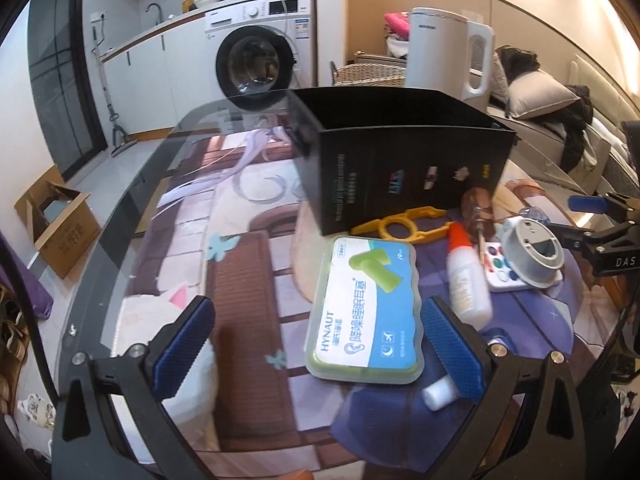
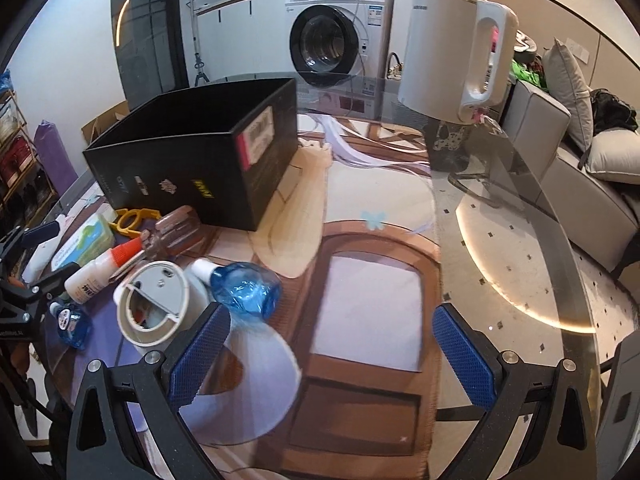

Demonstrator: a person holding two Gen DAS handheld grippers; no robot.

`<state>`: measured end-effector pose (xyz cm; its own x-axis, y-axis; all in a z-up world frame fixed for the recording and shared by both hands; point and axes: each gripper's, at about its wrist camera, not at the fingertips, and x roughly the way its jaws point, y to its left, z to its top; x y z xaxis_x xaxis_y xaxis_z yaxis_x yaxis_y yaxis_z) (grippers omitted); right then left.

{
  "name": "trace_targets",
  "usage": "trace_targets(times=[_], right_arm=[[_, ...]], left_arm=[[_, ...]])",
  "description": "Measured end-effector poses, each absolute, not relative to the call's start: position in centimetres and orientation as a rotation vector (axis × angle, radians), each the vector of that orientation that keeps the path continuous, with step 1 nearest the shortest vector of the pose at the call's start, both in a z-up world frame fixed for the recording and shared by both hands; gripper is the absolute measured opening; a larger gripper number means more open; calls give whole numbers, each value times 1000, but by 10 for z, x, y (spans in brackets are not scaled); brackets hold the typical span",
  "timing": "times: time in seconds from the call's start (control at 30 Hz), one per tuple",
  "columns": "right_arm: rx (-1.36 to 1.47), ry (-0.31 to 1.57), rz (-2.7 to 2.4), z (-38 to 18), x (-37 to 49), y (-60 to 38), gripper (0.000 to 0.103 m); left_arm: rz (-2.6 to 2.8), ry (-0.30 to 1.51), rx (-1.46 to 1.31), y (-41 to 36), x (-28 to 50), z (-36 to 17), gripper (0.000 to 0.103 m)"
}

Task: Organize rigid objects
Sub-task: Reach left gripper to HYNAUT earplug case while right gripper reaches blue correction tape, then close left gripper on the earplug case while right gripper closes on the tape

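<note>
From the left wrist camera, the left claw [image 1: 316, 354] hung low over the glass tabletop [image 1: 132, 216] with its blue-padded fingers [image 1: 184, 350] spread wide and nothing between them. An earplug case [image 1: 362, 310], green-rimmed with a blue and white label, lay flat just ahead of the claw, nearer its right finger. A small white cap [image 1: 438, 394] sat beside that finger's tip. Past the case stood an open black box [image 1: 400, 160], and against its near wall lay a yellow plastic tool [image 1: 400, 226]. To the right of the case a white glue bottle [image 1: 466, 276] with a red tip lay on its side, next to a brown-handled screwdriver [image 1: 478, 208], a watercolour palette [image 1: 500, 270] and a grey round holder [image 1: 534, 250] resting on the palette's edge. The right claw [image 1: 592, 216] showed at the right edge. A white kettle [image 1: 444, 52] stood behind the box.

From the right wrist camera, the right claw [image 2: 332, 354] was likewise held wide apart and gripping nothing, over a bare patch of the printed mat [image 2: 368, 308]. A blue bottle [image 2: 244, 288] lay on its side just beyond its left finger, touching the grey round holder [image 2: 154, 304]. Further left lay the glue bottle [image 2: 100, 274], the screwdriver [image 2: 176, 234], a second small blue bottle [image 2: 72, 322], the earplug case [image 2: 82, 244] and the yellow tool [image 2: 132, 218], all in front of the black box [image 2: 200, 156]. The kettle [image 2: 448, 48] stood at the far right of the tabletop.
</note>
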<state>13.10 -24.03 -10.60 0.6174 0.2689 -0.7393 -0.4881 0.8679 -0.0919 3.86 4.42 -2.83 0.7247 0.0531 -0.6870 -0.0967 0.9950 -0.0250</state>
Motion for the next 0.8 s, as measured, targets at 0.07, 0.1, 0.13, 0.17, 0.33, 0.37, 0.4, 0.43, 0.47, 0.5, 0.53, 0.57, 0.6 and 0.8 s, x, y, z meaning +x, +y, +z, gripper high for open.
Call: trace_targets(times=[0.07,0.1,0.13,0.17,0.33,0.37,0.4,0.43,0.47,0.5,0.53,0.57,0.6,0.8], right_arm=[[-299,798,443,-107,134,-242,103],[-300,805,447,-109,136,-242,103],[-304,809,456,-109,138,-240,103],[-310,809,465,-110,138,-237,103],[-366,830,502,-112,144,-219,103],[-376,833,507,-111,145,-217,103],[-387,830,509,-111,147,-215,103],[-390,832,508,-111,148,-215,103],[-388,836,504,-111,150,-216,103],[-382,838,497,-111,151,-217,103],[-380,834,486,-111,152,-219,103],[-379,831,478,-111,153,-221,103],[-377,831,478,-111,153,-222,103],[-380,839,556,-111,150,-215,103]], left_arm=[[74,768,-77,46,40,-30,103],[70,772,-72,46,40,-31,103],[66,778,-60,44,41,-32,103],[63,783,-51,42,42,-32,103],[55,804,-34,39,46,-33,103],[51,806,-42,41,46,-33,103],[48,808,-49,42,45,-34,103],[43,811,-57,43,45,-34,103],[41,812,-63,45,45,-34,103],[42,812,-63,45,45,-34,103],[41,811,-64,45,45,-34,103],[41,810,-63,44,45,-34,103],[41,808,-62,44,44,-34,103],[29,809,-58,44,43,-36,102]])
